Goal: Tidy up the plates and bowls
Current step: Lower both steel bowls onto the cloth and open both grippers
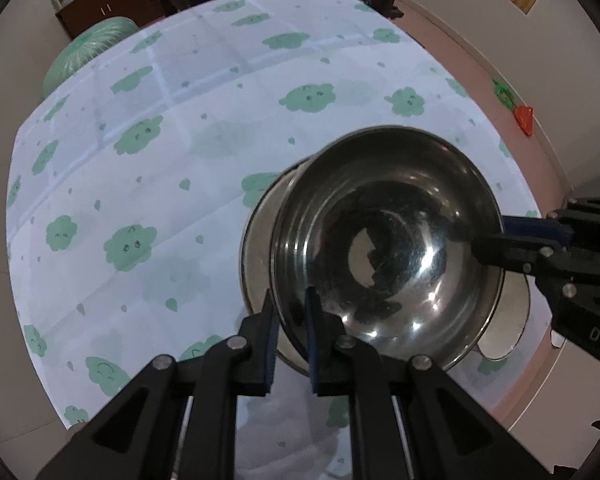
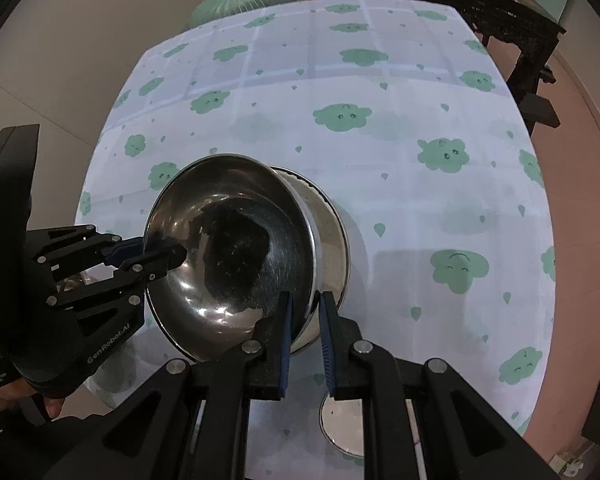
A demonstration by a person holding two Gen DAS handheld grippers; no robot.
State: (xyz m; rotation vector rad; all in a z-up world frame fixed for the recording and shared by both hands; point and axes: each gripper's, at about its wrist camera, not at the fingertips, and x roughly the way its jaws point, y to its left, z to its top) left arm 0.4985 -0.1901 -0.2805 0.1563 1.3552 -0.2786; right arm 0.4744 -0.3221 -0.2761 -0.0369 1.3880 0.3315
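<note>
Steel bowl (image 1: pixel 388 240) between both grippers — left gripper (image 1: pixel 290 308), right gripper (image 2: pixel 306 312) — each clamped on its rim.

Glossy steel bowl (image 1: pixel 388 240); matt printed cloth on the table (image 1: pixel 160 160).

My left gripper (image 2: pixel 168 254) and right gripper (image 2: pixel 306 320) are both matte black plastic with silver screws, ribbed blue pads (image 2: pixel 286 336), white GenRobot.AI lettering on the left one.
</note>
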